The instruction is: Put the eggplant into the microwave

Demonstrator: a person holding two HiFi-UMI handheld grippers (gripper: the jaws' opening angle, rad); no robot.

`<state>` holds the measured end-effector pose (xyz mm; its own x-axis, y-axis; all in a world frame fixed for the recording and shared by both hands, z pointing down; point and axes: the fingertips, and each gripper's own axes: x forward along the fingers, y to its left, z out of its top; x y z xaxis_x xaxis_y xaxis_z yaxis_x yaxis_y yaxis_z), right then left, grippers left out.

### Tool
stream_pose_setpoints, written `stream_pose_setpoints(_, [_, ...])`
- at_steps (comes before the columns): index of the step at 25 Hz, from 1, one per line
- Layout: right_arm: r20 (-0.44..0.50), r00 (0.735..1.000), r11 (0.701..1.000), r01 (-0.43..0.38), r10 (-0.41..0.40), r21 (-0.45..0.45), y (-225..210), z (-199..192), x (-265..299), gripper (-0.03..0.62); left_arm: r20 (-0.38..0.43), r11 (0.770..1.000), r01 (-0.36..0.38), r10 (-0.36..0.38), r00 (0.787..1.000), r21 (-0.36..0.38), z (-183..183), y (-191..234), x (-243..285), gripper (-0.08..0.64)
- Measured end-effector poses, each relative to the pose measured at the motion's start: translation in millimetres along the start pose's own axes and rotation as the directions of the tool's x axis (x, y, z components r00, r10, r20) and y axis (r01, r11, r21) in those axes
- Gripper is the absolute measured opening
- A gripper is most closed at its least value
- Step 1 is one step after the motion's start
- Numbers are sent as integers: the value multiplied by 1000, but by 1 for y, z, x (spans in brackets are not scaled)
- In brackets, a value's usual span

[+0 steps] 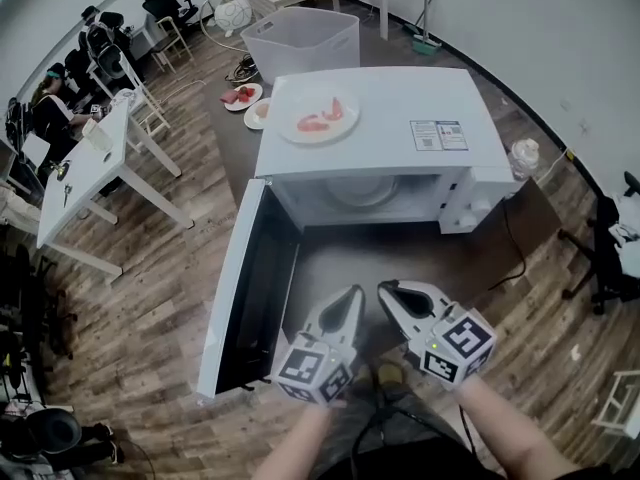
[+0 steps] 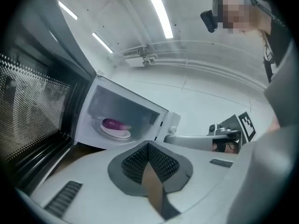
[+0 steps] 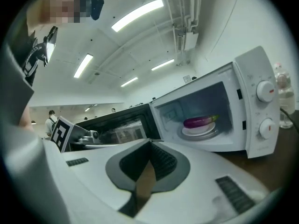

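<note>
The left gripper [image 1: 347, 301] sits at the lower middle of the head view with its jaws pressed together and nothing between them; its own view shows the dark pads meeting in a point. Just to its right, the right gripper [image 1: 392, 294] is closed in the same way and is also empty. Both hang side by side, close but apart, over the dark tabletop [image 1: 330, 253] in front of the microwave [image 1: 400, 93].

The microwave's door [image 1: 238, 288] is swung fully open toward the lower left of the head view. The eggplant [image 3: 200, 121] is inside the cavity, lying on its side on a white plate [image 3: 202, 130]. It shows at centre right in the right gripper view and at centre left in the left gripper view. Two round knobs [image 3: 265, 91] are stacked on the panel to the right of the cavity.

On top of the microwave stands a dish [image 1: 320, 120] with pink food. A clear bottle [image 1: 523, 156] stands at its right side, and a white basket [image 1: 300, 38] sits behind it.
</note>
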<state>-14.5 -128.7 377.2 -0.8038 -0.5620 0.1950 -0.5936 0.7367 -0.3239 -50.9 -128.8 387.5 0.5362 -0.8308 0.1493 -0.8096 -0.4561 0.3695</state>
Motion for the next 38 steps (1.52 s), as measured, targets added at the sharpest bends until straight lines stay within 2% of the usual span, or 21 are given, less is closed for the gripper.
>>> stream_pose_setpoints(4, [5,1000,1000,-5,5,-4,13,9,-9,0,6,1000,15,-15,1000,22,11,-11,-8,2])
stream_pose_setpoints(16, [23,1000,999,-20,21,-43,38,34,-28,-2,66,1000,-5,5,998,1,44,-20,-33,2])
stream_pose_setpoints(21, [13,999,993,-41,42,-110,50,38,-32,-2,75,1000,5,-4,997,-5,46,-28,-37,2])
stream_pose_setpoints(34, [18,999,990,-43,46,-138,61,49,-25,-2,96,1000,0,-1,995,12,60,-23,-46,2])
stream_pose_setpoints(38, [16,998,989,-51,53,-137,63,48,-24,-2,92,1000,-8,9,996,-5,59,-19,-49,2])
